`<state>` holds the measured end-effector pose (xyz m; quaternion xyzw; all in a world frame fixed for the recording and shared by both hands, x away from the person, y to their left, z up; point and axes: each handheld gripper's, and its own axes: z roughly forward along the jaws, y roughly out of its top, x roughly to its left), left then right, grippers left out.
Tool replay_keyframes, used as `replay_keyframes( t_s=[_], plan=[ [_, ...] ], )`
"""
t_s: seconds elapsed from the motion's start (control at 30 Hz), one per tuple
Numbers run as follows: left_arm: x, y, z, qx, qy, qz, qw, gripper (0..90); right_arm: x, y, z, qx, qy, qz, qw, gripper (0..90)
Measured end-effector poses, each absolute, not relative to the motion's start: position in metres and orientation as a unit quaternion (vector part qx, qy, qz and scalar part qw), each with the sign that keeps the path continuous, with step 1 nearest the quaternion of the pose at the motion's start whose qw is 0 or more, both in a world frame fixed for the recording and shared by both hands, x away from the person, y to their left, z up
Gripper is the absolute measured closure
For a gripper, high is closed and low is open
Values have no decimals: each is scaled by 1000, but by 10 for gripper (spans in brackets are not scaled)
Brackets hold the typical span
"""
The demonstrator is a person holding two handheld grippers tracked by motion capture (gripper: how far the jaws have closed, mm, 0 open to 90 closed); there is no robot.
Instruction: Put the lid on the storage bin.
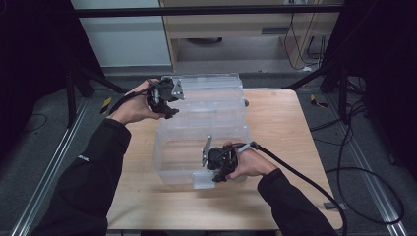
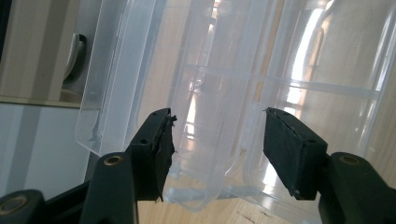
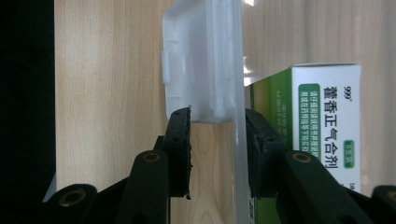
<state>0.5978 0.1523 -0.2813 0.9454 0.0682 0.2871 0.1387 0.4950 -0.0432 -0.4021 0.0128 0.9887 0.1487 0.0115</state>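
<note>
A clear plastic storage box [image 1: 169, 162] stands on the wooden table [image 1: 275, 132] with its clear lid [image 1: 211, 91] swung open toward the far side. My left gripper [image 1: 169, 109] is at the lid's left edge. In the left gripper view it [image 2: 217, 149] stands open, with the lid's edge [image 2: 205, 93] just beyond its pads. My right gripper [image 1: 216, 176] is at the box's front wall, shut [image 3: 217, 135] on the white latch [image 3: 201, 60] and the clear wall beside it. Behind that wall lies a green and white medicine carton [image 3: 322, 130].
A light wood cabinet [image 1: 236, 29] and a white panel [image 1: 123, 34] stand beyond the table. Black frame legs [image 1: 314, 73] and loose cables [image 1: 354, 147] lie on the grey floor to the right. Bare tabletop shows right of the box.
</note>
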Motion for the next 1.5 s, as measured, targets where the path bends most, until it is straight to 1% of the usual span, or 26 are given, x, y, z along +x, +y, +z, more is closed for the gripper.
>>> replay_keyframes(
  t_s=[0.63,1.0,1.13,1.5],
  plan=[
    [602,132,-295,952,44,282,114,437,495,-44,-402,10,988,152,12,656],
    [608,124,-303,954,32,283,95,469,495,-44,-402,7,988,153,14,658],
    [609,121,-305,954,27,285,91,494,494,-44,-403,8,988,154,15,658],
    [612,119,-307,954,24,291,74,635,494,-44,-402,9,988,153,14,658]
  ],
)
